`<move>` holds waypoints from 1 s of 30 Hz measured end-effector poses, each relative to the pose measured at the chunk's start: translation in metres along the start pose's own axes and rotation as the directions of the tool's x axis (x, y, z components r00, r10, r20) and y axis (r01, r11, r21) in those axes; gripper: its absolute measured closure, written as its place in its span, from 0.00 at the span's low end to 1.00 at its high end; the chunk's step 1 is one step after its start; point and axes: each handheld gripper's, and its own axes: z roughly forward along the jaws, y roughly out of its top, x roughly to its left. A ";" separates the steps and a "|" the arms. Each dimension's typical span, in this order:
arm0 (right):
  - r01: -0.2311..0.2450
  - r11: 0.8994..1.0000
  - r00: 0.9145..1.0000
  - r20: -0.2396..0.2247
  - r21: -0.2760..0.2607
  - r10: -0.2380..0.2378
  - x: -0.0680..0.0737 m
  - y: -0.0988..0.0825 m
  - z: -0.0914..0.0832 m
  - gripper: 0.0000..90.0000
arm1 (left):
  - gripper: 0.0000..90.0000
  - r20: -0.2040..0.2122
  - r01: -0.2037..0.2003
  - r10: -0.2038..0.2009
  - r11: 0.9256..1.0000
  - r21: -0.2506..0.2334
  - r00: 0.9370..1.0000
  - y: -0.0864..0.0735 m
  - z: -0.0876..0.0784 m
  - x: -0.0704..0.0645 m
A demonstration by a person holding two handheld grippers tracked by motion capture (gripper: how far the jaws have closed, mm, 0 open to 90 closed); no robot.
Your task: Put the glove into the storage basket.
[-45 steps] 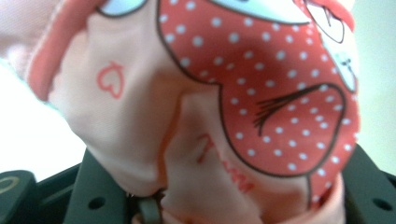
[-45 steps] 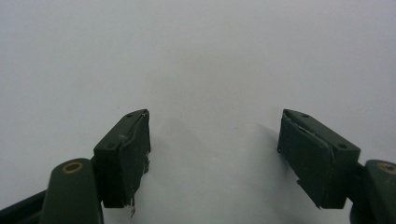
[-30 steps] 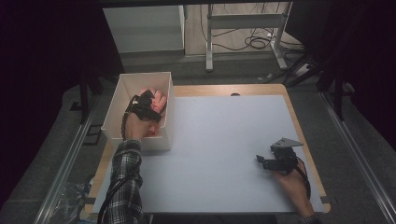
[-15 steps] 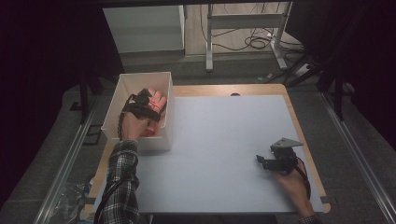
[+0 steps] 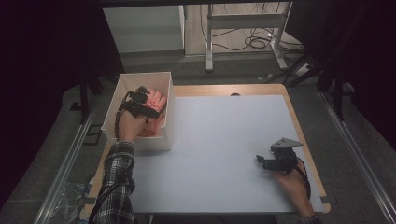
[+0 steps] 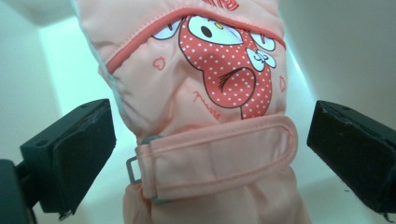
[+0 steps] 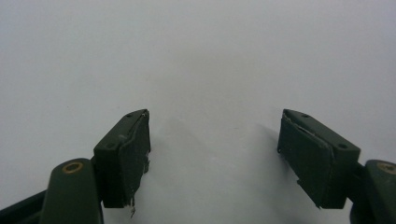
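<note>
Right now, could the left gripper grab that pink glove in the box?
Probably yes: the left gripper hangs over the pink glove in the white box, jaws just opened, straddling it, nothing between.

Left gripper (image 5: 140,100) jaws have just opened wide; right gripper (image 5: 264,161) rests open.

High view overlooks the table (image 5: 210,140); gripper views look closely along their jaws.

One pink glove (image 6: 205,112) with one strap across the cuff, lying in one white box (image 5: 164,107). Two claws: one left claw (image 5: 140,100) over the box, one right claw (image 5: 261,161) on the worktop (image 5: 219,140). One worktop, with one white mat. Two hands, two plaid sleeves.
</note>
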 end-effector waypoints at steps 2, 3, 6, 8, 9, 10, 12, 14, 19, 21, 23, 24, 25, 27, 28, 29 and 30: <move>0.000 1.000 1.000 0.000 0.000 0.000 0.000 0.000 0.000 0.29 | 0.02 0.005 -0.001 0.001 1.000 -0.009 1.000 -0.001 -0.003 0.000; 0.000 1.000 1.000 0.000 0.000 0.000 0.000 0.000 0.000 0.29 | 0.02 0.010 -0.007 0.007 1.000 -0.017 1.000 -0.002 -0.006 0.000; 0.000 1.000 1.000 0.000 0.000 0.000 0.000 0.000 0.000 0.29 | 0.02 0.024 -0.010 0.011 0.999 -0.030 1.000 -0.003 -0.010 -0.001; 0.000 1.000 1.000 0.000 0.000 0.000 0.000 0.000 0.000 0.29 | 0.02 0.028 -0.015 0.016 0.999 -0.039 0.999 -0.004 -0.012 -0.002; 0.001 1.000 1.000 0.000 0.000 -0.001 0.000 0.000 0.000 0.29 | 0.02 0.035 -0.019 0.021 0.998 -0.052 0.999 -0.005 -0.015 -0.003; 0.001 1.000 1.000 0.000 0.000 -0.001 0.000 0.000 0.000 0.29 | 0.02 0.035 -0.019 0.021 0.998 -0.052 0.999 -0.005 -0.015 -0.003; 0.000 1.000 1.000 0.000 0.000 0.000 0.000 0.000 0.000 0.29 | 0.02 0.043 -0.024 0.027 0.997 -0.067 0.999 -0.006 -0.019 -0.003; 0.001 1.000 1.000 0.000 0.000 -0.001 0.000 0.000 0.000 0.29 | 0.02 0.048 -0.027 0.031 0.996 -0.086 0.998 -0.007 -0.024 -0.005; 0.001 1.000 1.000 0.000 0.000 -0.001 0.000 0.000 0.000 0.29 | 0.02 0.061 -0.034 0.042 0.992 -0.123 0.997 -0.011 -0.036 -0.005; 0.000 1.000 1.000 0.000 0.000 0.000 0.000 0.000 0.000 0.29 | 0.03 0.065 -0.040 0.049 0.990 -0.137 0.997 -0.012 -0.041 -0.005; 0.000 1.000 1.000 0.000 0.001 0.000 0.000 0.000 0.000 0.29 | 0.03 0.069 -0.049 0.060 0.987 -0.154 0.996 -0.012 -0.047 -0.006; 0.000 1.000 1.000 0.001 0.001 0.000 0.000 0.000 0.000 0.29 | 0.03 0.073 -0.051 0.063 0.985 -0.163 0.995 -0.013 -0.051 -0.008; 0.000 1.000 1.000 0.000 0.001 0.000 0.000 0.000 0.000 0.29 | 0.03 0.078 -0.057 0.071 0.984 -0.170 0.994 -0.013 -0.054 -0.009; 0.000 1.000 1.000 0.000 0.001 0.000 0.000 0.000 0.000 0.29 | 0.03 0.084 -0.075 0.092 0.980 -0.186 0.992 -0.013 -0.060 -0.013; 0.000 1.000 1.000 0.000 0.000 0.000 0.000 0.000 0.000 0.29 | 0.03 0.084 -0.080 0.098 0.978 -0.191 0.992 -0.013 -0.062 -0.015; 0.000 1.000 1.000 0.001 0.000 0.000 0.000 0.000 0.000 0.29 | 0.03 0.088 -0.086 0.105 0.976 -0.198 0.991 -0.013 -0.065 -0.017; 0.000 1.000 1.000 0.000 0.000 0.000 0.000 0.000 0.000 0.29 | 0.03 0.094 -0.091 0.112 0.974 -0.206 0.989 -0.013 -0.067 -0.019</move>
